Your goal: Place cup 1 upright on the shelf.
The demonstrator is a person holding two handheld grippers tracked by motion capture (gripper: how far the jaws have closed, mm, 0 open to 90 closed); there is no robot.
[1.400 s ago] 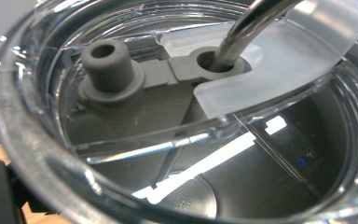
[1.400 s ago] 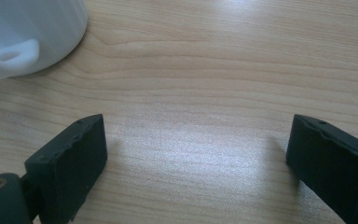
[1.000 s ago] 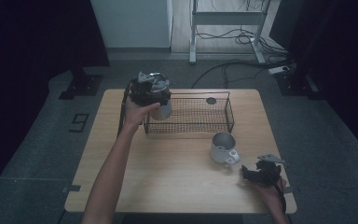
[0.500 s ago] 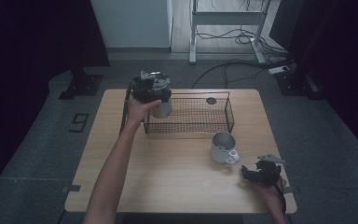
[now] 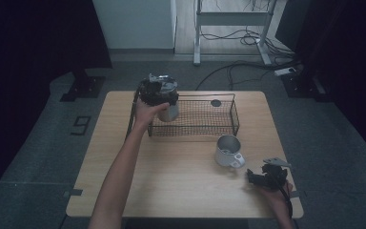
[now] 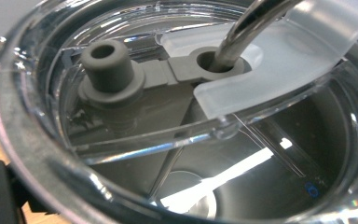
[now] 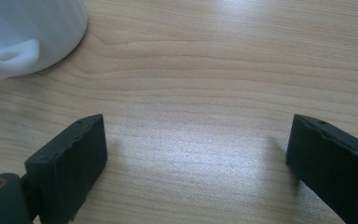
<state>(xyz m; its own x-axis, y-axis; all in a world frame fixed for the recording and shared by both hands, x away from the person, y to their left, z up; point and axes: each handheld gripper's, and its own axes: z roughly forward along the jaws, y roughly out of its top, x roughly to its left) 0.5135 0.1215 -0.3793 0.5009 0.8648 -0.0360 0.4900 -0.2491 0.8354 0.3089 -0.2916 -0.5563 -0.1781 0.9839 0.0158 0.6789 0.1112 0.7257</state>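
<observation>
Since the earlier frame the left tool [image 5: 158, 90] has been lowered slightly, clenched on the steel tumbler [image 5: 169, 109] (upright, at the wire basket's [image 5: 228, 117] nine-o'clock end); the right tool [image 5: 266, 177] rests released on the worktop [image 5: 181, 186].

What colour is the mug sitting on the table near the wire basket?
White, the mug, its handle included; the high view shows it best.

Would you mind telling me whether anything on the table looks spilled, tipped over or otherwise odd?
Nothing stands out. The white mug stands upright on the table, the wire basket sits squarely, and the lidded steel tumbler is held upright at the basket's left end. No spill shows.
</observation>
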